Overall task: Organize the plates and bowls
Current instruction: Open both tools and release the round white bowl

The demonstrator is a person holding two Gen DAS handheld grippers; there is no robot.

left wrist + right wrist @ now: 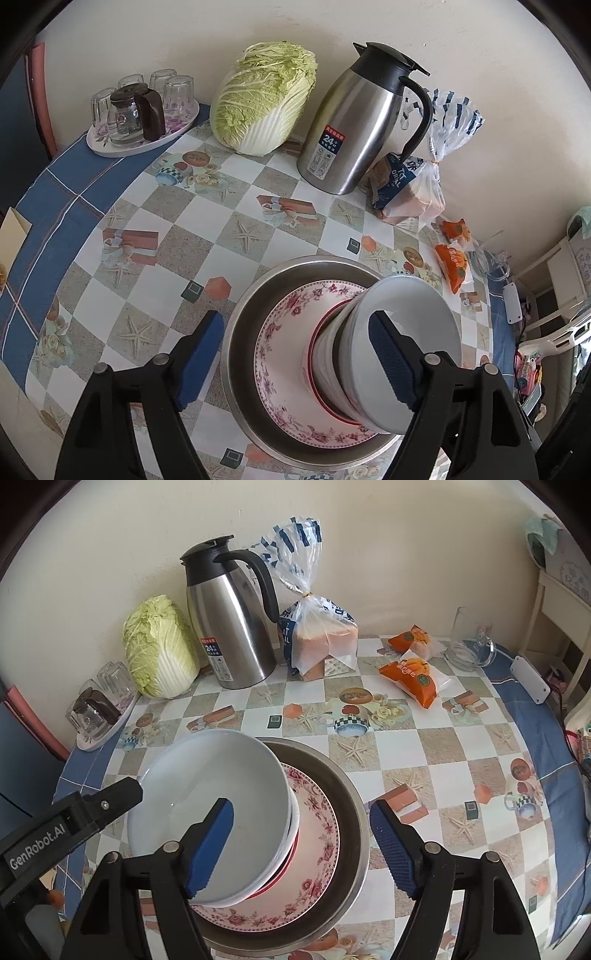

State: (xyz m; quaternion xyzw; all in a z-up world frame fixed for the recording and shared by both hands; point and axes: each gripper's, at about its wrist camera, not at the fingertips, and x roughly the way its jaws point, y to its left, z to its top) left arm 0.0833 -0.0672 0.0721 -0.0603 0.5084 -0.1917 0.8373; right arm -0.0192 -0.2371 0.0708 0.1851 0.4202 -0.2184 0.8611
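**Stack of bowls on floral plate, both grippers spread wide**

Left gripper [295, 358]: jaws wide apart, nothing clamped; the right-hand pad overlaps the white bowl [413, 354] in the lower right of the frame, but contact cannot be told. Right gripper [303, 845]: jaws also wide, gripping nothing; left pad in front of the same white bowl [210, 805], contact again not clear.

White bowl on top of a small stack, with a red-rimmed bowl [321, 354] just under it. Stack resting on a pink floral plate [280, 362], and this plate lying inside a steel basin [240, 325], all in the lower centre of both frames, on the checked tablecloth [207, 236].

Probably ceramic: stiff, rather heavy, glazed and slippery, easy to chip. Best held at the rim, one pad inside and one outside, lifted straight up to avoid sliding.

Further back, near the wall: cabbage [262, 99], steel thermos jug [362, 122], bread bag [321, 635].
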